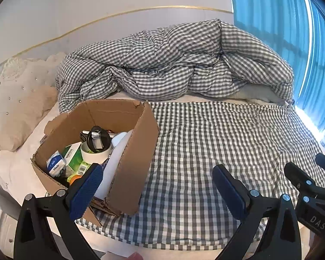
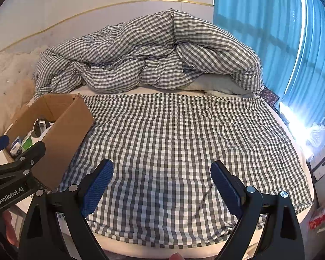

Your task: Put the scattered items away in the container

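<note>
An open cardboard box (image 1: 132, 169) stands on the left of the bed, also in the right wrist view (image 2: 60, 134). Inside lie a roll of white tape (image 1: 95, 151), a black round item (image 1: 95, 138), a Vinda tissue pack (image 1: 55, 163), a green carton (image 1: 74, 157), a white bottle (image 1: 119, 149) and an orange thing (image 1: 74, 178). My left gripper (image 1: 160, 186) is open and empty, its left finger over the box's near corner. My right gripper (image 2: 161, 186) is open and empty above the checked sheet (image 2: 173, 134); it also shows at the left wrist view's right edge (image 1: 303, 182).
A bunched checked duvet (image 1: 173, 62) lies along the back of the bed. A tufted cream headboard (image 1: 17, 91) and white pillow (image 1: 17, 171) are on the left. Blue curtains (image 2: 270, 32) hang on the right. The bed's near edge (image 2: 162, 247) runs under my grippers.
</note>
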Demonstrator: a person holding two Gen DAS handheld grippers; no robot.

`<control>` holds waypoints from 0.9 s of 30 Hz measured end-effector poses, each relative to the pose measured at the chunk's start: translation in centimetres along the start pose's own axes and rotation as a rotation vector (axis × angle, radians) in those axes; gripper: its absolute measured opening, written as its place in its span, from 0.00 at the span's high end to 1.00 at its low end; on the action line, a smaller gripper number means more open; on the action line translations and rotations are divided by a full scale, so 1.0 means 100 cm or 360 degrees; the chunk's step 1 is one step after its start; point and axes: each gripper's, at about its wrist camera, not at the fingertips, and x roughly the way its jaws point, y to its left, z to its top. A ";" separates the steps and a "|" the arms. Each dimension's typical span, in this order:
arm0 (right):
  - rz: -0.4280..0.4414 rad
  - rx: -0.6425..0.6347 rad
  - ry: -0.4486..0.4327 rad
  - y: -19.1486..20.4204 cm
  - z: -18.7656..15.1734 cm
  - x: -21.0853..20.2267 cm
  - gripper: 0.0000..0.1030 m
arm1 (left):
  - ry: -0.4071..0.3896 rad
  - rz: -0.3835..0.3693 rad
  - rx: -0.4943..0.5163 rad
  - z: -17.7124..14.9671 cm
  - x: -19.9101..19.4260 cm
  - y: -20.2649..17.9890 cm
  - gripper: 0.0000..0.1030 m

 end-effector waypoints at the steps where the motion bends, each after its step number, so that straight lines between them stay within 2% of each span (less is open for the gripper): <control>1: -0.0001 0.0001 0.0003 0.000 -0.001 0.000 0.11 | 0.0005 -0.0002 -0.0003 -0.001 0.001 0.001 0.00; 5: -0.0015 0.0003 0.0015 0.000 -0.001 0.003 0.11 | 0.0036 -0.0037 -0.0021 -0.003 0.005 0.002 0.00; 23: -0.0005 0.0038 0.0060 -0.007 -0.006 0.017 0.11 | 0.0071 -0.0048 -0.0036 -0.002 0.013 -0.003 0.00; 27: 0.0009 0.0038 0.0075 -0.008 -0.007 0.019 0.11 | 0.0029 -0.0192 -0.0110 -0.003 0.011 -0.001 0.00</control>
